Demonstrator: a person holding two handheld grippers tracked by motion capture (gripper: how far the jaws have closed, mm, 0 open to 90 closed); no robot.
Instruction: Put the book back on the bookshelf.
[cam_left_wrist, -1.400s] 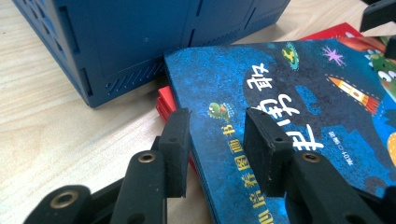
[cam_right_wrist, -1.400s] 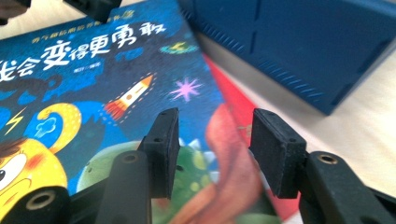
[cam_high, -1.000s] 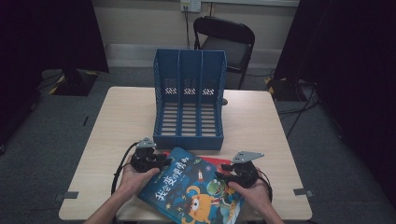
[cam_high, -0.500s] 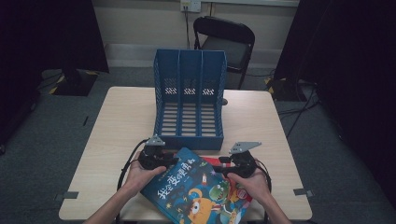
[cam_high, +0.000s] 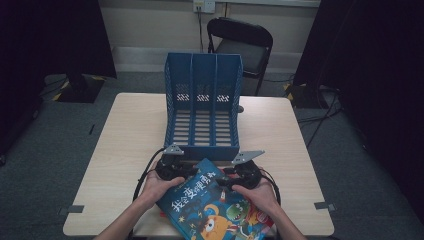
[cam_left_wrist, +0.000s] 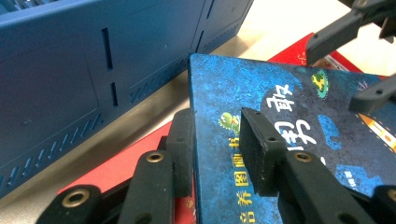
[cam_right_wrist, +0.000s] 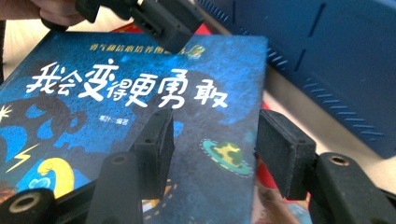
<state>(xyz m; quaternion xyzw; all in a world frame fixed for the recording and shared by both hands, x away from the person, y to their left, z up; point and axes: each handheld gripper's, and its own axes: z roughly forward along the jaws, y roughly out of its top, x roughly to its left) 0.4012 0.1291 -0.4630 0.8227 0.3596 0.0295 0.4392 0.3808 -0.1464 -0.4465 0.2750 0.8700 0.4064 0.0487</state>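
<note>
Left gripper (cam_high: 176, 170) clamps the blue book's (cam_high: 212, 207) left edge near the far corner. Book sits at the table's (cam_high: 125, 150) near edge, just before the blue file rack (cam_high: 202, 110); long axis runs diagonally, far-left to near-right. Right gripper (cam_high: 239, 178): jaws just opening, straddling the right edge, pads apart.

Large white Chinese title on blue book cover (cam_right_wrist: 140, 116): 我会变得更勇敢, read in right gripper view. Small yellow line above title, near cover's top edge: 勇气和信[…]培养[…], partly hidden by a black jaw. Tiny white credit below title, illegible. Same title seen in high view on the book (cam_high: 200, 200). Left gripper view: 养图画书 fragment on cover (cam_left_wrist: 280, 121).
</note>
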